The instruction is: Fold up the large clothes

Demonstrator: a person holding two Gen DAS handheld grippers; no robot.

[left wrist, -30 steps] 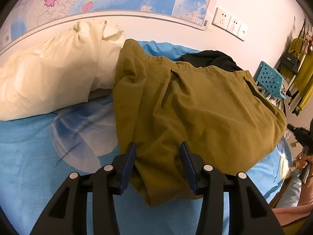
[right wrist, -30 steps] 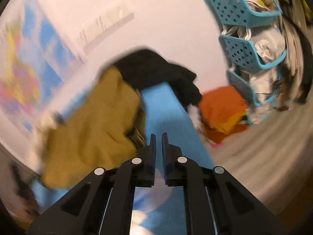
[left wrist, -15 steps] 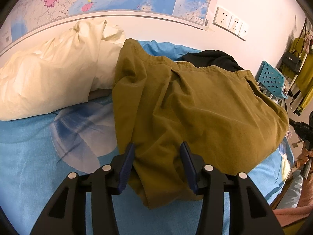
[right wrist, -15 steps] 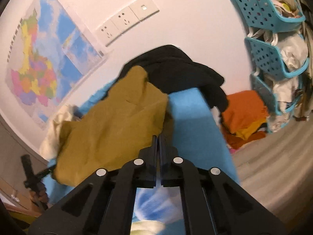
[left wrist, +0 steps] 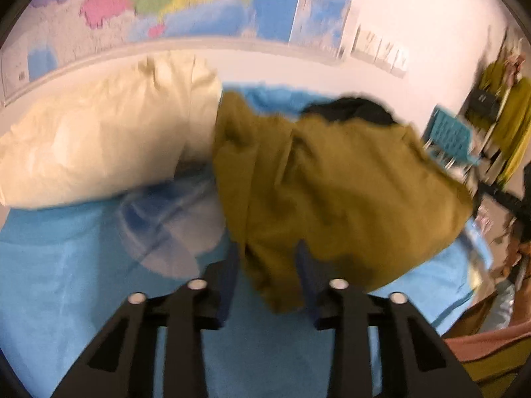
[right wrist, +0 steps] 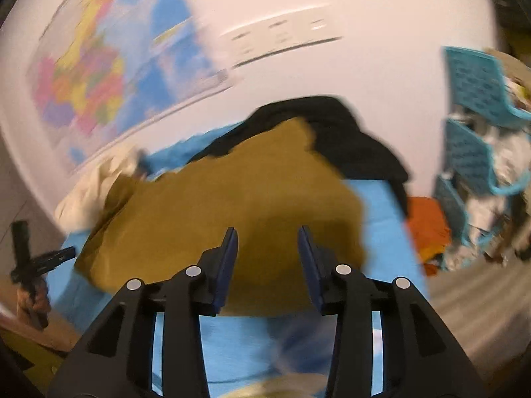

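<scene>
An olive-green garment (left wrist: 338,192) is seen lying in a rough heap on a bed covered with a light blue sheet (left wrist: 76,285), its far edge resting against a cream pillow (left wrist: 99,139) and partly over a black garment (right wrist: 341,136) near the wall. The left gripper (left wrist: 267,268) is spread wide, with the garment's near corner lying between the 2 blue pads; whether the pads touch the cloth cannot be told through the motion blur, and nothing is pinched. The right gripper (right wrist: 268,258) is likewise spread apart, poised over the opposite near edge of the same garment, with no cloth clamped. The fabric is judged to be a soft, medium-weight woven cotton: limp, prone to bunching and sagging, not slippery and not fragile, so a firm pinch can be applied without harm. Because several layers appear to be stacked at the edges, a single layer may be hard to isolate, and a thick fold could slip free if only its tip is caught. Hold is best taken at 2 well-separated corners or along a hemmed edge, where stitching gives the pads something to bite, so that the cloth can be lifted, spread flat on the sheet and then folded. The wall map (left wrist: 199,3) and the turquoise baskets (right wrist: 478,112) are well clear of the work.
</scene>
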